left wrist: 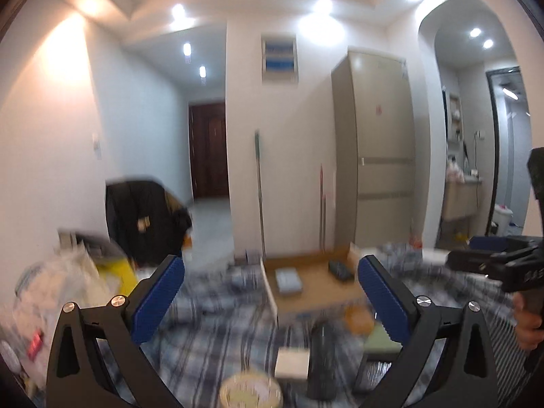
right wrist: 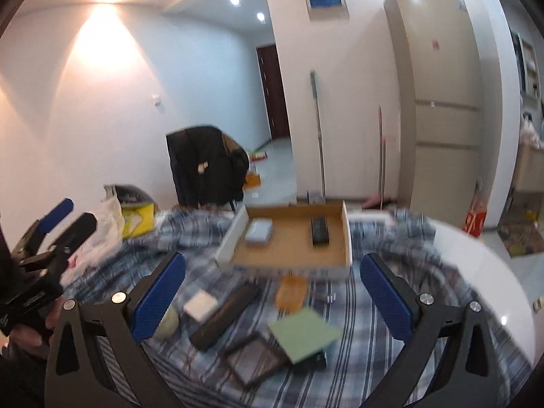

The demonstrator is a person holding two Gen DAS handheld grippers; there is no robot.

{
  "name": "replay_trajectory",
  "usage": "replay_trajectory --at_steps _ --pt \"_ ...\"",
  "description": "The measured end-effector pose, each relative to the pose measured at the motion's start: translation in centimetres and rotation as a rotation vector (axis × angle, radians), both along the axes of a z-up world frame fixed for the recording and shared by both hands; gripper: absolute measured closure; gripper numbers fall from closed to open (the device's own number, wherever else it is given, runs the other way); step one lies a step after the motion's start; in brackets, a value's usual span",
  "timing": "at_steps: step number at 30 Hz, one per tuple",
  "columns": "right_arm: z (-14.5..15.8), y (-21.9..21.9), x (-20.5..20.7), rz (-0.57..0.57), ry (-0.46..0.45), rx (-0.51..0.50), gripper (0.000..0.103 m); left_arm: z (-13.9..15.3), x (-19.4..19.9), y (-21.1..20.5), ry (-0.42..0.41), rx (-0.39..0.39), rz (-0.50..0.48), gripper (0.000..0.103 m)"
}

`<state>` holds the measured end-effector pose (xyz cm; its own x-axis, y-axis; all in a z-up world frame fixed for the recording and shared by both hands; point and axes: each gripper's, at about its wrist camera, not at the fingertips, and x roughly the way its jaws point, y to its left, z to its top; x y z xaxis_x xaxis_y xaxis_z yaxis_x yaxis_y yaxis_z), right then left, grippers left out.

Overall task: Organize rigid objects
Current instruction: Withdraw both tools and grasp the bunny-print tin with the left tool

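Barely begun: only a pale-blue flat box and a black oblong block inside the shallow cardboard tray at twelve o'clock, the green card, long black bar and white square block loose on the striped-cloth worktop, both the left hand-held gripper and right hand-held gripper spread wide, empty.

Remote inside box

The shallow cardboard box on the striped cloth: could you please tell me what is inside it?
The shallow cardboard box holds a pale blue-grey rectangular block on its left and a long black rectangular block on its right, lying apart. The near wall hides a strip of the floor.
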<state>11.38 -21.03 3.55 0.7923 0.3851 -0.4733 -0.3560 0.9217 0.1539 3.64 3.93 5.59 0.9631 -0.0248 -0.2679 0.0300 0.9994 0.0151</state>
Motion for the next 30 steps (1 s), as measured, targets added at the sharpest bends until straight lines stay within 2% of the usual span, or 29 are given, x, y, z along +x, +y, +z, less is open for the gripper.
replay_trajectory --at_steps 7,13,16,17,18,25,27,28,30 --pt "-3.3 -0.3 1.2 -0.052 0.04 -0.032 0.001 -5.3 3.1 1.1 0.211 0.005 0.014 0.0" --pt "-5.0 -0.6 2.0 -0.078 0.059 -0.071 0.001 -9.0 4.7 1.8 0.388 0.038 0.061 0.0" --pt "-5.5 -0.7 2.6 -0.076 0.081 -0.07 0.001 -10.7 5.5 2.2 0.457 0.022 0.055 0.003" --pt "-5.7 -0.7 2.7 -0.077 0.084 -0.074 0.001 -11.0 5.7 2.2 0.471 0.02 0.05 0.011" --pt "-5.8 -0.8 2.7 -0.078 0.085 -0.079 0.001 -11.3 5.9 2.2 0.489 0.016 0.038 0.014" --pt "-6.1 -0.6 2.9 -0.078 0.09 -0.103 0.001 -13.5 6.8 2.5 0.606 0.002 0.036 0.015" --pt "-6.1 -0.5 3.0 -0.079 0.091 -0.11 0.001 -13.8 6.8 2.7 0.624 -0.01 0.034 0.02" --pt "-6.1 -0.6 3.0 -0.08 0.091 -0.111 0.001 -13.9 6.8 2.8 0.633 -0.032 0.019 0.029" --pt "-6.0 -0.7 3.0 -0.085 0.091 -0.107 0.001 -13.8 6.8 2.9 0.635 -0.05 0.019 0.029"
